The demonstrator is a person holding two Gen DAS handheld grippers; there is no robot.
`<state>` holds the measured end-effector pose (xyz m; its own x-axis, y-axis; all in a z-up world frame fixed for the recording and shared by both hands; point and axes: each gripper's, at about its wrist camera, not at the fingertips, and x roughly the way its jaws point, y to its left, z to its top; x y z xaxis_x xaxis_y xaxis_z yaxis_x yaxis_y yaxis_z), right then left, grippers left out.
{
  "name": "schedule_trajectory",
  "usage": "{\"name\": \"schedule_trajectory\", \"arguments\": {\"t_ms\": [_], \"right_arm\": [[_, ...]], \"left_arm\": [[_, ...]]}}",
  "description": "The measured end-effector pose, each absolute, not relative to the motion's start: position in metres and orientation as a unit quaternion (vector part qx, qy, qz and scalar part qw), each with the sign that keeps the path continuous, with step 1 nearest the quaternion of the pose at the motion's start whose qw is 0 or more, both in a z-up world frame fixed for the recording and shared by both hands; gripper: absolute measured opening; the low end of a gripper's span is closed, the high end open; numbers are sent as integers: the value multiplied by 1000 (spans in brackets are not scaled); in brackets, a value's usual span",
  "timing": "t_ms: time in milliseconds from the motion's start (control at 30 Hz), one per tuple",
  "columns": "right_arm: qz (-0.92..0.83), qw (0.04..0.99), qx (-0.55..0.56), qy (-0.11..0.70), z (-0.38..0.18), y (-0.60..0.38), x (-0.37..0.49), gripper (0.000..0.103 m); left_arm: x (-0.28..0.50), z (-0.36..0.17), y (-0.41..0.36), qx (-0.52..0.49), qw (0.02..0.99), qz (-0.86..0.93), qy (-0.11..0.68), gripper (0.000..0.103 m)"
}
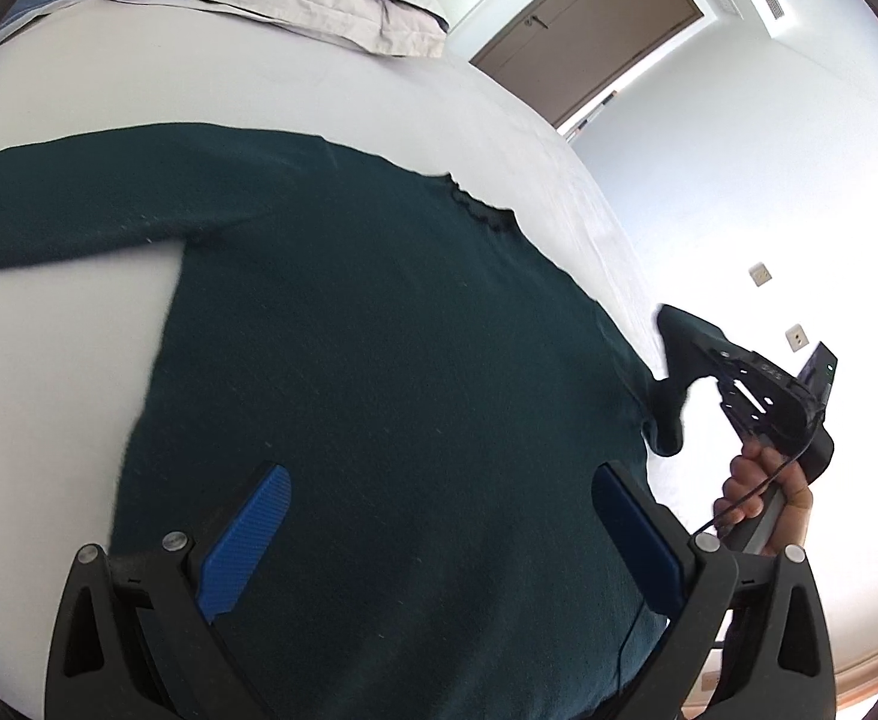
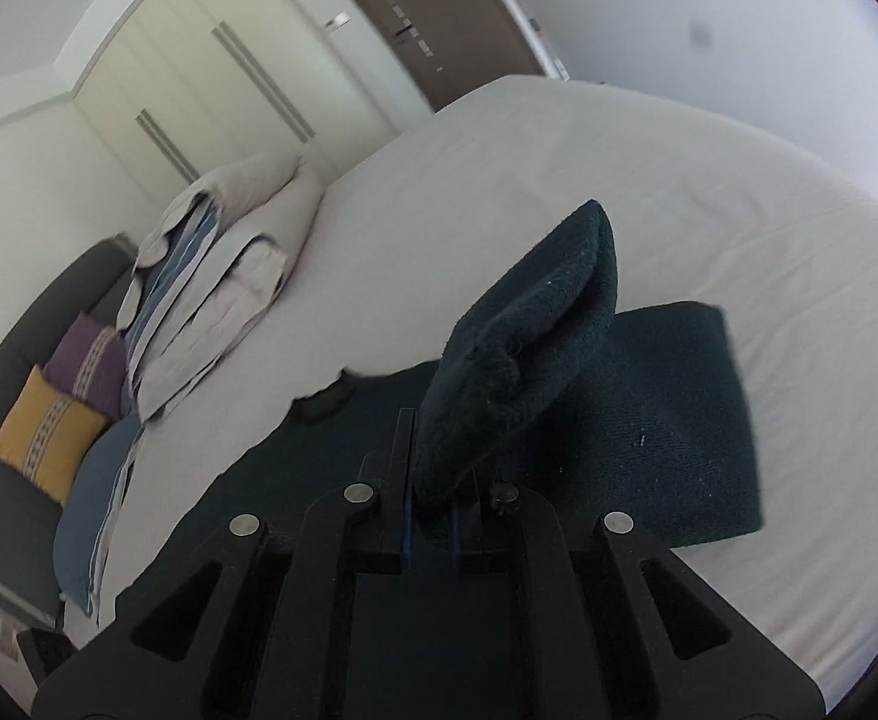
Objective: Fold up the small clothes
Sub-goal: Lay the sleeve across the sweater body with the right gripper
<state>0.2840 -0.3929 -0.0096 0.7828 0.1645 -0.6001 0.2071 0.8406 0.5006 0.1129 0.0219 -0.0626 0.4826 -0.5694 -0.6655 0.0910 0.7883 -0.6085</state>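
A dark green knit sweater [image 1: 379, 330] lies spread on the white bed [image 1: 49, 360], one sleeve stretched out to the left. My left gripper [image 1: 442, 480] hovers open over the sweater's body, its blue pads [image 1: 247, 534] wide apart with nothing between them. At the right edge a hand [image 1: 763, 498] holds my right gripper [image 1: 700, 363], which is shut on the end of the other sleeve [image 1: 673, 360] and has it lifted off the bed. In the right wrist view the right gripper [image 2: 433, 516] pinches that sleeve [image 2: 529, 330], which stands up above the sweater [image 2: 649, 420].
Stacked grey and blue bedding [image 2: 217, 276] lies at the far side of the bed. A dark sofa carries a yellow cushion [image 2: 43, 438] and a purple cushion [image 2: 88, 366]. A brown door [image 1: 589, 30] and pale wardrobe doors [image 2: 199, 90] stand behind. White sheet [image 2: 679, 180] surrounds the sweater.
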Motion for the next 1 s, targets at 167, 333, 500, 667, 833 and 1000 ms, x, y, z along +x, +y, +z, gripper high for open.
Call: {"name": "schedule_trajectory", "arguments": {"t_ms": [167,333,500,667,833,1000], "right_arm": [[12,881,261,394,-66,-299,340,9],[5,879,209,428,-134,-241,331,44],[31,892,205,402,-145,-219,266,70],[24,881,268,389,-134,-281,216,70],[16,864,347,363,-138,-345,168,70],[12,851,394,347,-149,-372,152,70]], "left_arm": [[127,-68,44,-271,823,-188,462,103],[145,-75,45,-275,822,-185,464,103],[171,-85,21,-281,807,-207,476,103],[204,-90,-27,-263,796,-233,492,103],[246,-100,-73,-225,791,-240,516,90],[274,-115,-102,-192,780,-231,549,62]]}}
